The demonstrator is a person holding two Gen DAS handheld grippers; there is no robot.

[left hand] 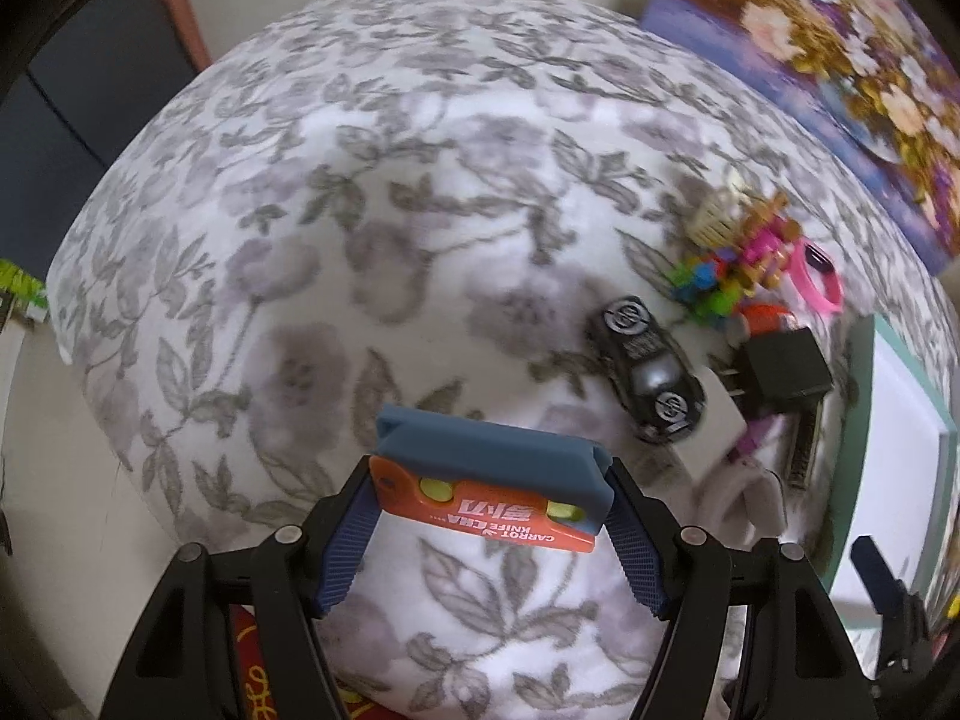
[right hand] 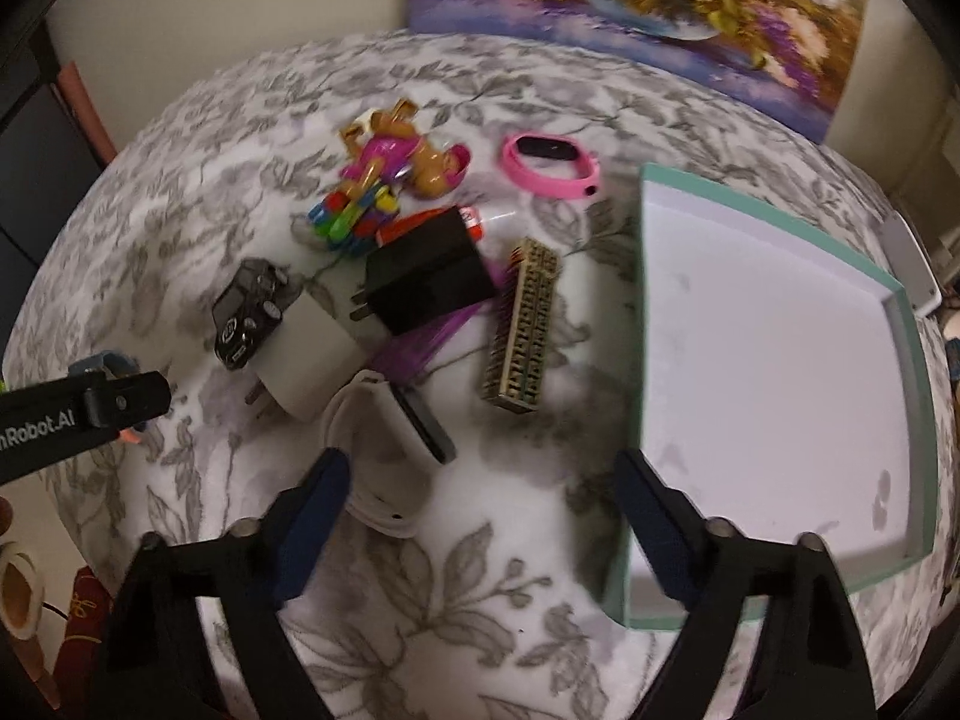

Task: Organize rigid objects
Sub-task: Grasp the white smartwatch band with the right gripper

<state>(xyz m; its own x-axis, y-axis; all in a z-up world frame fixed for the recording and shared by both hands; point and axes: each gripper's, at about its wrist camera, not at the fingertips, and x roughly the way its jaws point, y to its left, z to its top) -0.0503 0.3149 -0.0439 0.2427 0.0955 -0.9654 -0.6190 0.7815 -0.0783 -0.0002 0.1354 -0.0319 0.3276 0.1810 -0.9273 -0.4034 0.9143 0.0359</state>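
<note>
My left gripper (left hand: 489,501) is shut on an orange and blue carrot knife (left hand: 498,483), held above the floral cloth. My right gripper (right hand: 480,498) stands open over the cloth, nothing between its fingers. A pile of small objects lies ahead of it: a black toy car (right hand: 246,315) (left hand: 645,372), a white charger (right hand: 309,357), a black charger (right hand: 429,282) (left hand: 786,372), a white band with a dark screen (right hand: 396,450), a gold comb (right hand: 522,327), a pink wristband (right hand: 552,165) (left hand: 816,276), and colourful toys (right hand: 384,180) (left hand: 726,270). A teal-rimmed white box (right hand: 900,312) sits at the right.
The floral cloth (left hand: 360,180) covers a rounded table. A flower painting (right hand: 630,0) leans on the wall behind. The left gripper's arm (right hand: 72,414) reaches in at the left of the right wrist view. Dark furniture (left hand: 60,138) stands at far left.
</note>
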